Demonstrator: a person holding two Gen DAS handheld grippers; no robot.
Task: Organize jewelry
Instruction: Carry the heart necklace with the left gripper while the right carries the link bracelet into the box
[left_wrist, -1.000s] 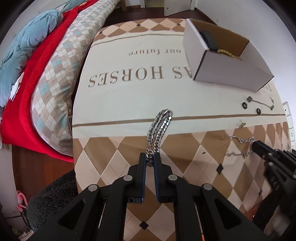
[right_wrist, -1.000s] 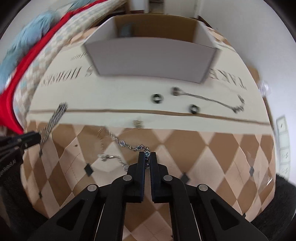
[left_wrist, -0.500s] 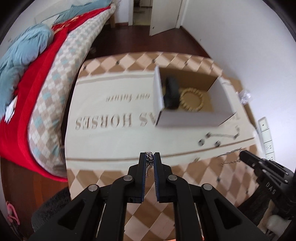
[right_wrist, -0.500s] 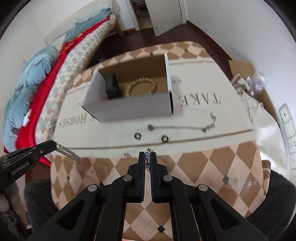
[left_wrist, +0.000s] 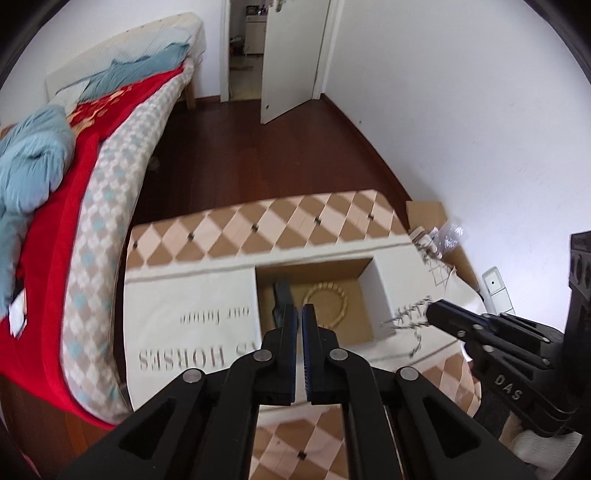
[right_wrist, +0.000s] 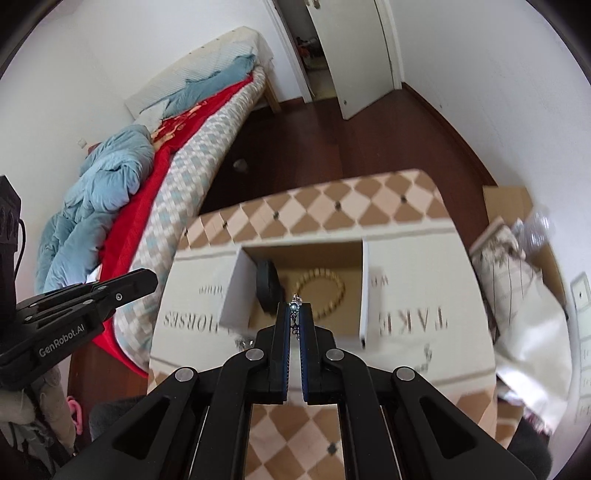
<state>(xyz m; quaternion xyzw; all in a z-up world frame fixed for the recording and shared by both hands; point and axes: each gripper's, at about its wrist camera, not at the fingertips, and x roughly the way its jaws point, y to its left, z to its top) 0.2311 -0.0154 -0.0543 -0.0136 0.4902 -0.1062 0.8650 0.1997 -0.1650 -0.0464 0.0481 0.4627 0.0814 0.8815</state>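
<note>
Both grippers hover high above the open cardboard box (left_wrist: 373, 291) (right_wrist: 364, 280) on the table. A beaded bracelet (left_wrist: 327, 293) (right_wrist: 320, 286) and a black item (left_wrist: 281, 295) (right_wrist: 266, 288) lie inside it. My right gripper (right_wrist: 295, 308) is shut on a thin silver chain (right_wrist: 294, 305) with a blue stone; the chain dangles from it in the left wrist view (left_wrist: 408, 321). My left gripper (left_wrist: 299, 310) is shut; the thick silver chain it held earlier does not show between its fingers, and I cannot tell whether it is still held.
The table wears a cream and brown diamond cloth (left_wrist: 207, 332) (right_wrist: 413, 332). A bed with red and blue covers (left_wrist: 74, 206) stands to the left. Bags and cardboard (right_wrist: 517, 258) lie right of the table. A small silver piece (right_wrist: 242, 341) lies near the box.
Both grippers rose well above the table and moved over the box. The thin chain was lifted off the cloth by the right gripper. The thick chain went out of sight at the left gripper.
</note>
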